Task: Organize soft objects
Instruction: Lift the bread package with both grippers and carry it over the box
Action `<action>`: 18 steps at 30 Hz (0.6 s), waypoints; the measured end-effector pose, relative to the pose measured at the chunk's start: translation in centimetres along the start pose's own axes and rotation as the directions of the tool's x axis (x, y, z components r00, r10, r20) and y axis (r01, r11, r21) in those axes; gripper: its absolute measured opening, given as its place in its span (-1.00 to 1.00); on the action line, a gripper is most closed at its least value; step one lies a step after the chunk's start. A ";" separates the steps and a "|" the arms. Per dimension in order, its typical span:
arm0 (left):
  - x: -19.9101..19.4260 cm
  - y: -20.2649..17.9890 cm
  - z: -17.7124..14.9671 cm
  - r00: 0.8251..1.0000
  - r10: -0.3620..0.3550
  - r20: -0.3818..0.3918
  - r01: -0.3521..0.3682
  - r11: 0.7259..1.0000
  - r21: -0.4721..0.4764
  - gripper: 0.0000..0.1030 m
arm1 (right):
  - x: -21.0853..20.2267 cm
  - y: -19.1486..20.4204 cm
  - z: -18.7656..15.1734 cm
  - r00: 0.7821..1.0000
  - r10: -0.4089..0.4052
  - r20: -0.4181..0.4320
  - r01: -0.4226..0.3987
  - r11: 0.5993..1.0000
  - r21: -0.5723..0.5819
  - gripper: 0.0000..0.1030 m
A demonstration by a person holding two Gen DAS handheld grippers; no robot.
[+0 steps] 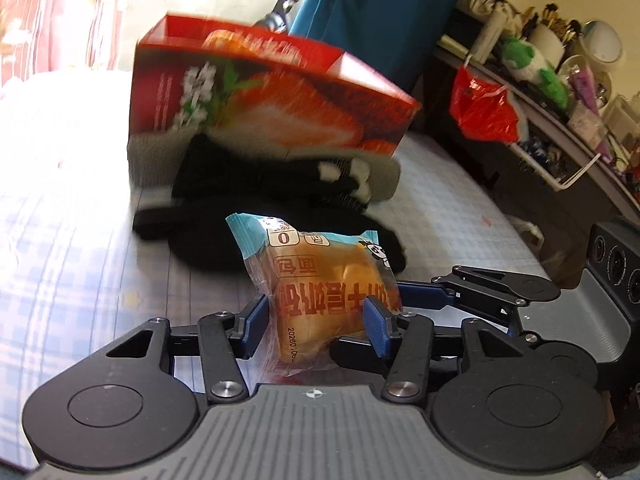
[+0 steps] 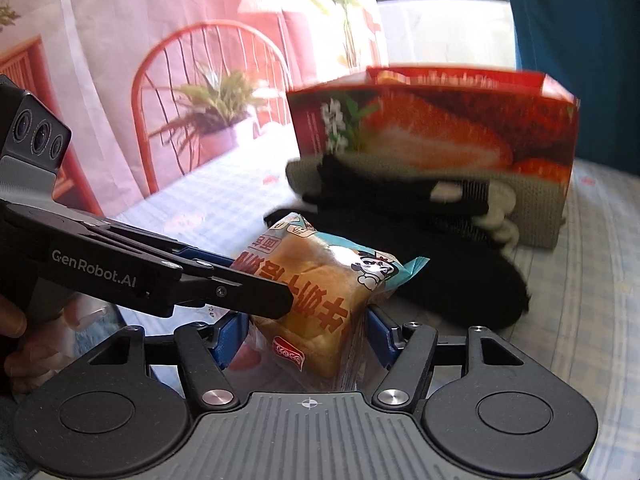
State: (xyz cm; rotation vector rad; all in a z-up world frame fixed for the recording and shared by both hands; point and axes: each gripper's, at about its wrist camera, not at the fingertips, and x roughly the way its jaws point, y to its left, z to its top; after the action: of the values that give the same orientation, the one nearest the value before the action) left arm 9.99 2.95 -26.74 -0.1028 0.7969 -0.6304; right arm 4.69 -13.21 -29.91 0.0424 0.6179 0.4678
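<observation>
Both my left gripper (image 1: 316, 324) and right gripper (image 2: 306, 340) seem clamped on the bread packet (image 1: 320, 300), which stands upright between them, the strawberry box (image 1: 256, 92) lying farther off.

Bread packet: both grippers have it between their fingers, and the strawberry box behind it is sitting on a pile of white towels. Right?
Not quite. Both the left gripper and the right gripper do have the bread packet between their fingers, but the strawberry box sits on black and grey knitwear, not white towels. The right wrist view shows this most clearly.
</observation>
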 end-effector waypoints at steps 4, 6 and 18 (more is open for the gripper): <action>-0.8 -0.9 2.4 0.999 -0.020 0.046 0.019 1.000 0.021 0.04 | -1.3 -0.1 1.8 0.997 -0.023 0.068 0.026 0.999 -0.041 0.16; -1.1 -1.5 4.1 0.997 -0.026 0.071 0.022 0.999 0.047 0.04 | -1.9 -0.4 3.2 0.994 -0.038 0.103 0.044 0.997 -0.063 0.17; 0.6 -2.7 14.4 0.983 -0.081 0.164 0.071 0.995 0.067 0.04 | -2.4 -5.2 13.5 0.969 -0.099 0.227 0.133 0.981 -0.141 0.17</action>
State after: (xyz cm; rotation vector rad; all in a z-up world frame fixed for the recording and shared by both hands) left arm 19.00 -1.63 -16.10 -0.1293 0.6138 -0.7083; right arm 12.79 -17.55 -18.50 -0.0895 0.3630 0.3895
